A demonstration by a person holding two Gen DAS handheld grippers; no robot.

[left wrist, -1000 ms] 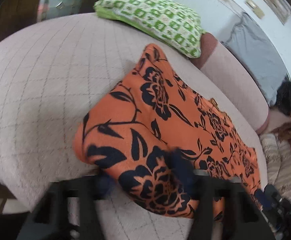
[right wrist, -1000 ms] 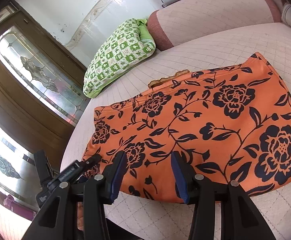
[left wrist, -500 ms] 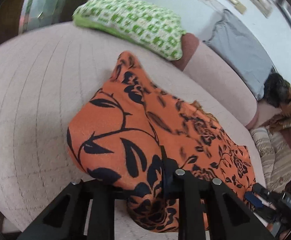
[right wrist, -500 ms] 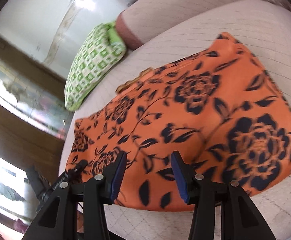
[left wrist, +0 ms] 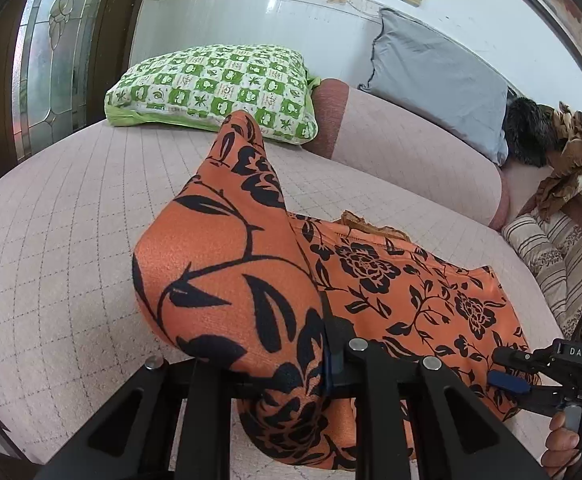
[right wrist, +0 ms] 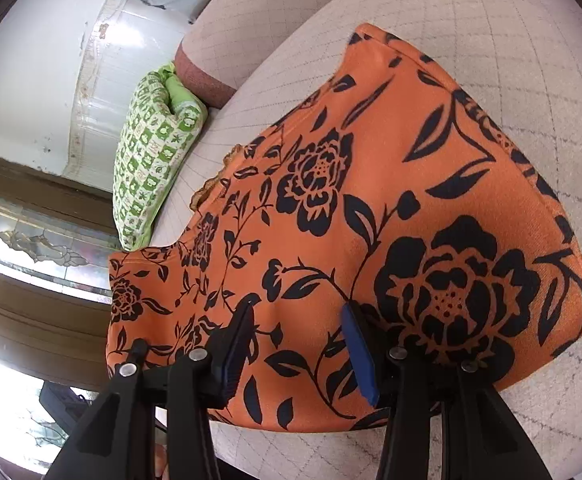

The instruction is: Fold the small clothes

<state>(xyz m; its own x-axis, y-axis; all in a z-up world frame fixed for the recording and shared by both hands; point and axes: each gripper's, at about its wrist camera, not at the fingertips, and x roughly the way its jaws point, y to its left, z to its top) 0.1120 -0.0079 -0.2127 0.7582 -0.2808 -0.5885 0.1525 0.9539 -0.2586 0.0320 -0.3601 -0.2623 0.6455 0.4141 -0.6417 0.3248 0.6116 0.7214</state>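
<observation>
An orange garment with a black flower print (left wrist: 403, 292) lies on the pale quilted sofa seat (left wrist: 59, 248). My left gripper (left wrist: 315, 364) is shut on its near left edge and holds that end lifted, so the cloth bulges up in front of the camera. In the right wrist view the garment (right wrist: 371, 208) fills the middle. My right gripper (right wrist: 299, 344) is open, its fingers over the garment's near edge with the cloth between them. The right gripper also shows in the left wrist view (left wrist: 531, 368) at the garment's right end.
A green and white checked pillow (left wrist: 215, 84) lies at the back of the seat. A grey cushion (left wrist: 439, 76) leans on the pink backrest (left wrist: 411, 160). A striped cushion (left wrist: 551, 256) and brown cloth (left wrist: 571, 152) are at the right. A wooden glazed door (left wrist: 47, 48) stands left.
My left gripper has shut on the garment's left edge and raised it. My right gripper has moved closer over the near edge and stays open.
</observation>
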